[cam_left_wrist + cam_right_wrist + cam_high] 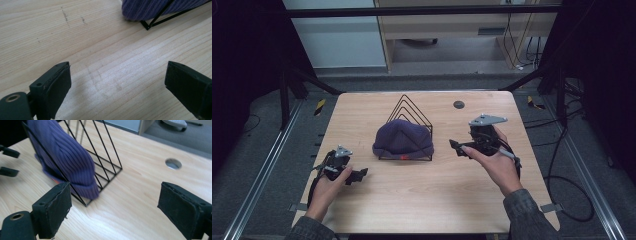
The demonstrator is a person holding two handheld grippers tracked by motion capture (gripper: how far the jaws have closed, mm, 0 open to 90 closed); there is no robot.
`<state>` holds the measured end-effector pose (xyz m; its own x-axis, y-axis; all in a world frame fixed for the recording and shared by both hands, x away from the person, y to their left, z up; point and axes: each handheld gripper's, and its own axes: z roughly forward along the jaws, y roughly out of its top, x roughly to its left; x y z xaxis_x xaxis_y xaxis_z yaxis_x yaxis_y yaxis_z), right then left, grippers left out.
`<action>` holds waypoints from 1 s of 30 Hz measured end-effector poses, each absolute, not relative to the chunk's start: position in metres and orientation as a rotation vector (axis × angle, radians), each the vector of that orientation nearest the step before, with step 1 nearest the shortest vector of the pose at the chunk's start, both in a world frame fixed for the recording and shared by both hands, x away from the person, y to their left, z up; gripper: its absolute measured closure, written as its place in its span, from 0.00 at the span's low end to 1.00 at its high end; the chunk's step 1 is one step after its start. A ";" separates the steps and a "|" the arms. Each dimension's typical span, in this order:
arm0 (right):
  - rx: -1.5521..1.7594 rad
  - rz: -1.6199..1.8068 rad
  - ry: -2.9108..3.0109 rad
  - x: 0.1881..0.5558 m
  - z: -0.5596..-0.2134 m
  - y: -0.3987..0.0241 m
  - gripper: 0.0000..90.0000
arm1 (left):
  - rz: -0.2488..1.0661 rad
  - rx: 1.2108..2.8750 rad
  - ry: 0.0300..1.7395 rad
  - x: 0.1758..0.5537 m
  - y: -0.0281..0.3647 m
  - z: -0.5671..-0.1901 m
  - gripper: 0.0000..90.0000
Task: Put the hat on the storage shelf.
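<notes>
Purple ribbed knit beanie [402,139] sits draped over the front of a black wire rack of nested triangular dividers [412,111] at the middle of a pale wood-grain table [432,195], as a person holds a black two-jaw gripper on either side of it. The right gripper [455,146] hangs just beside the rack's right end, jaws spread wide with nothing between them; the left gripper [360,174] rests low near the table's front left, well apart from the hat, jaws likewise wide and empty.

Judged from here, a grab at the hat could catch a wire along with the knit and drag the light rack across the table, or tip it; a pinch on the loose cuff alone might stretch the fabric and leave the hat snagged on a divider.

How far the hat wraps behind the front wire cannot be told. A small orange-red patch [403,157] at the cuff is too small to read. The rack's far side is hidden by the hat.
</notes>
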<state>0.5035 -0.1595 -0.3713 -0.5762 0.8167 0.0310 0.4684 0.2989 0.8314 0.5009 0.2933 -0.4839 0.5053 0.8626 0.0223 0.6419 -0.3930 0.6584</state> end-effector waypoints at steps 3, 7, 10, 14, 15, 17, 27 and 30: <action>1.173 1.185 2.166 0.500 -0.380 -0.168 0.12 | 0.487 2.161 1.227 0.501 0.293 -0.484 0.07; 1.203 1.180 2.162 0.498 -0.393 -0.180 0.11 | 0.491 2.165 1.228 0.502 0.294 -0.485 0.07; 1.223 1.153 2.180 0.499 -0.409 -0.185 0.11 | 0.488 2.154 1.236 0.502 0.294 -0.485 0.07; 1.274 1.117 2.209 0.500 -0.432 -0.191 0.11 | 0.491 2.165 1.236 0.503 0.295 -0.486 0.07; 1.284 1.107 2.210 0.501 -0.439 -0.194 0.11 | 0.488 2.164 1.241 0.503 0.295 -0.486 0.07; 1.305 1.090 2.217 0.501 -0.449 -0.197 0.11 | 0.487 2.168 1.242 0.503 0.296 -0.487 0.07; 1.366 1.033 2.208 0.501 -0.474 -0.209 0.11 | 0.479 2.186 1.250 0.504 0.295 -0.491 0.07; 1.378 1.004 2.196 0.501 -0.480 -0.214 0.11 | 0.467 2.201 1.248 0.505 0.293 -0.493 0.07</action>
<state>0.5007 -0.2140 -0.4804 -0.4600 0.8854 0.0671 0.6301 0.2723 0.7272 0.5053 0.2933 -0.4932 0.5056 0.8624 0.0248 0.6671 -0.4090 0.6227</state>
